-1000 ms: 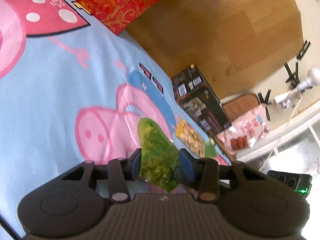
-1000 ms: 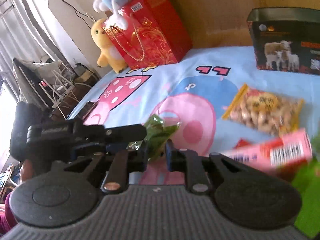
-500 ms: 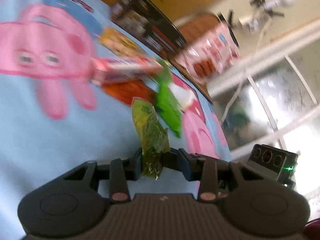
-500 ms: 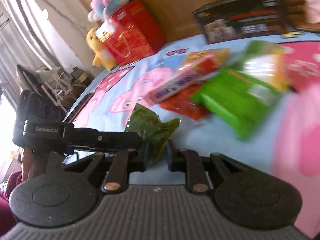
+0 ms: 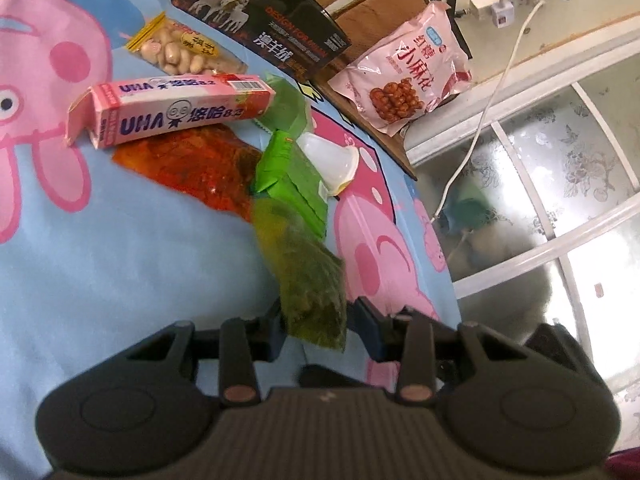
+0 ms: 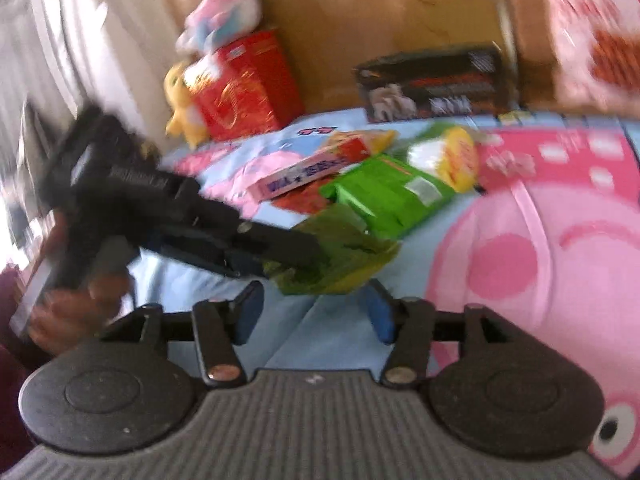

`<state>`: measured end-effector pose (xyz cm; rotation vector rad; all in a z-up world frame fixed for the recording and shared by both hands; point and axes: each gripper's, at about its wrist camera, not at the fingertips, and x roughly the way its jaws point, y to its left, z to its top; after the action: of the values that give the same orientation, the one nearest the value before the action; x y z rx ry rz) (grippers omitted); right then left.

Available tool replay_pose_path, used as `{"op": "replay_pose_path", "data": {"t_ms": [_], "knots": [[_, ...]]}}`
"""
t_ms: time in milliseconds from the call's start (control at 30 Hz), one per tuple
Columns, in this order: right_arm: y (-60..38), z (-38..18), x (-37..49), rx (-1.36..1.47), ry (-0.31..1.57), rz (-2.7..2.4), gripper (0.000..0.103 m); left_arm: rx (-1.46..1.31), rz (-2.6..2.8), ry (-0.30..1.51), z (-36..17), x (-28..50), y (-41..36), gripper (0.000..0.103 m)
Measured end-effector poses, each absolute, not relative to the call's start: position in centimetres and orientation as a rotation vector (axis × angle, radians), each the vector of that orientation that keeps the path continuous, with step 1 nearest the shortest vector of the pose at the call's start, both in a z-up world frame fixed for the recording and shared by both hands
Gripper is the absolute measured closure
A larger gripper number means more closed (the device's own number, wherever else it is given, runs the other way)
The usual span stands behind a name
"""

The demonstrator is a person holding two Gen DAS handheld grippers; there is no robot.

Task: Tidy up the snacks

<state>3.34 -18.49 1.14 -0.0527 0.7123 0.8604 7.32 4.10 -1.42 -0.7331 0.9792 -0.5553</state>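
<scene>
My left gripper [image 5: 320,330] is shut on a dark green snack packet [image 5: 316,292], which hangs just above the blue cartoon bedsheet [image 5: 140,272]. In the right wrist view the left gripper [image 6: 304,252] comes in from the left with the green snack packet [image 6: 344,256] in it. My right gripper [image 6: 314,316] sits just below the packet; its jaws are opening and the pads do not touch it. Just beyond lies a snack pile: a pink UHA box [image 5: 172,110], a red-orange packet [image 5: 192,164], a bright green pouch [image 5: 292,184], a jelly cup [image 5: 328,160] and a peanut bag [image 5: 184,48].
A black box [image 5: 260,28] stands at the bed's far edge, and a pink snack bag [image 5: 408,76] lies on a wooden stand beside it. A red gift bag [image 6: 244,88] and a yellow plush toy [image 6: 180,108] sit at the back left. A window and a white cable lie right of the bed.
Both grippers swung with the green packet across the bed to the snack pile. The right gripper's jaws came off the packet and spread; the left keeps its hold.
</scene>
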Motion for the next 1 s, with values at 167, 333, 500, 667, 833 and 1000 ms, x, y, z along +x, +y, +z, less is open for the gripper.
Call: {"op": "replay_pose_path", "data": {"t_ms": [167,333,500,667,833,1000], "knots": [[-16.2,0.7,2.5,-0.245,0.598,0.793,0.078,-0.716,-0.623,0.968,-0.2,7.8,3.2,0.086],[-17.7,0.6,4.3,-0.149,0.66,0.842,0.079,-0.63,-0.576,0.993,0.5,7.9,3.5,0.073],[-20.8,1.1,5.1,-0.065,0.73,0.874,0.076,-0.578,-0.566,1.021,0.8,6.9,5.5,0.049],[-23.2,1.4,6.1,0.008,0.765,0.855,0.069,-0.608,-0.554,1.016,1.2,6.2,7.4,0.04],[-21.6,1.3,4.2,-0.104,0.724,0.908,0.056,-0.589,-0.553,0.997,1.9,6.7,7.5,0.04],[-20.6,1.4,3.7,-0.117,0.697,0.89,0.055,-0.629,-0.553,1.023,0.6,9.3,6.4,0.04]]}}
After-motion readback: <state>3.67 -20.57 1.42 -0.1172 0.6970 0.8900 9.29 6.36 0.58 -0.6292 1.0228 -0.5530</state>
